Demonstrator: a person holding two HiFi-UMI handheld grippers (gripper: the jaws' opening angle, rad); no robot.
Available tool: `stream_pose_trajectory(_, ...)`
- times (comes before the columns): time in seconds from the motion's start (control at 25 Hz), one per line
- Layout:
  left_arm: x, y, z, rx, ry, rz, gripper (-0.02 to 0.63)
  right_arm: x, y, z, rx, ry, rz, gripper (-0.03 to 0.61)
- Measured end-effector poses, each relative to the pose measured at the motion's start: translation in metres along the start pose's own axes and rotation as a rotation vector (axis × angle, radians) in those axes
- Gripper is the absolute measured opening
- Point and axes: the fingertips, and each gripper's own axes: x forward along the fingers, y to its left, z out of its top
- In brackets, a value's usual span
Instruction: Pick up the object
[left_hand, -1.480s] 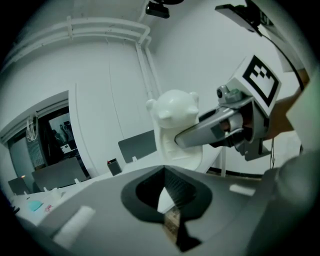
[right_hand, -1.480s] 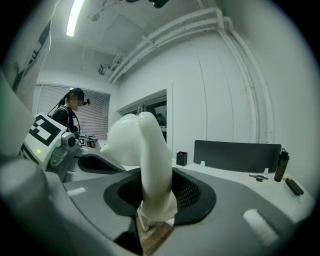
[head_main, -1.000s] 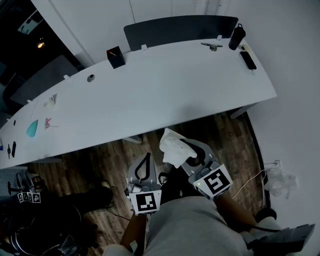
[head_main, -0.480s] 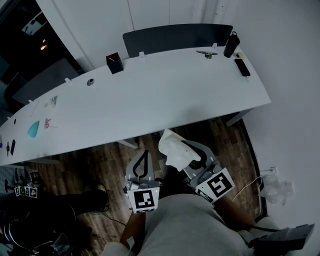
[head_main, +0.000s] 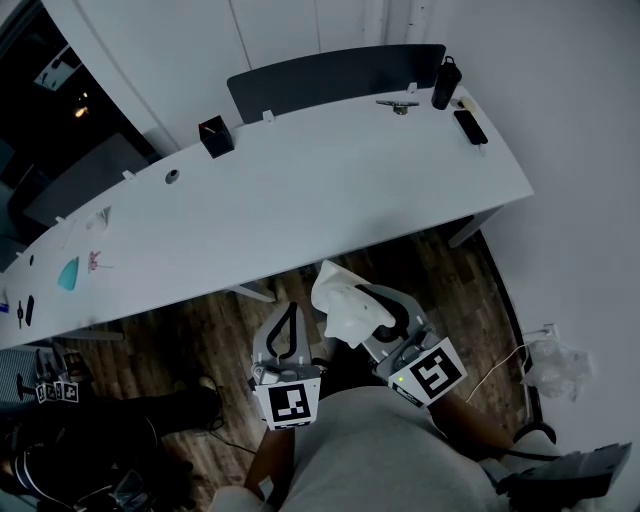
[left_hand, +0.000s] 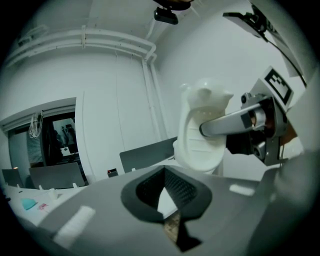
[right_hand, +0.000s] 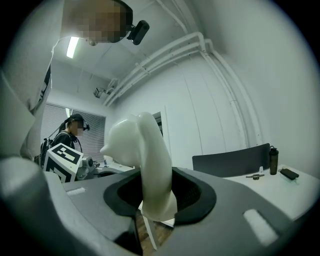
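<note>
My right gripper (head_main: 368, 312) is shut on a white moulded plastic object (head_main: 343, 298), held in the air over the wooden floor in front of the white desk (head_main: 300, 200). In the right gripper view the object (right_hand: 148, 165) stands upright between the dark pads of that gripper (right_hand: 160, 197). My left gripper (head_main: 287, 325) is beside it on the left, shut with nothing in it. In the left gripper view the closed jaws (left_hand: 167, 195) point level, and the white object (left_hand: 200, 135) hangs at the right in the right gripper (left_hand: 252, 122).
On the desk stand a black box (head_main: 212, 132), a dark bottle (head_main: 443, 83), a phone (head_main: 468, 127) and a small tool (head_main: 398, 105). A dark chair back (head_main: 330, 75) rises behind it. A plastic bag (head_main: 555, 360) lies on the floor right. A person (right_hand: 70, 131) stands at the far left.
Both grippers have drifted a little up and toward the desk, side by side. The white object stays in the right gripper. The left gripper stays shut.
</note>
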Motion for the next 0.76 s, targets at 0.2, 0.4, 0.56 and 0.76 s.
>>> stream_pose_trajectory(0.2,-0.002,-0.004,0.007,-0.003,-0.012,-0.004,0.0,-0.003,0.001,0.0,-0.005,0.003,0.002,0.141)
stream_pose_trajectory(0.4,-0.003,-0.003,0.011,-0.028,-0.016,0.001,0.0,-0.004,0.002,0.0,-0.006,0.01,0.005,0.141)
stream_pose_trajectory(0.56,-0.005,-0.004,0.011,-0.057,-0.017,0.002,0.0,-0.005,0.003,0.0,-0.005,0.008,0.009,0.141)
stream_pose_trajectory(0.76,-0.009,-0.006,0.014,-0.083,-0.026,-0.004,0.0,-0.007,0.007,-0.002,-0.003,0.011,0.018,0.141)
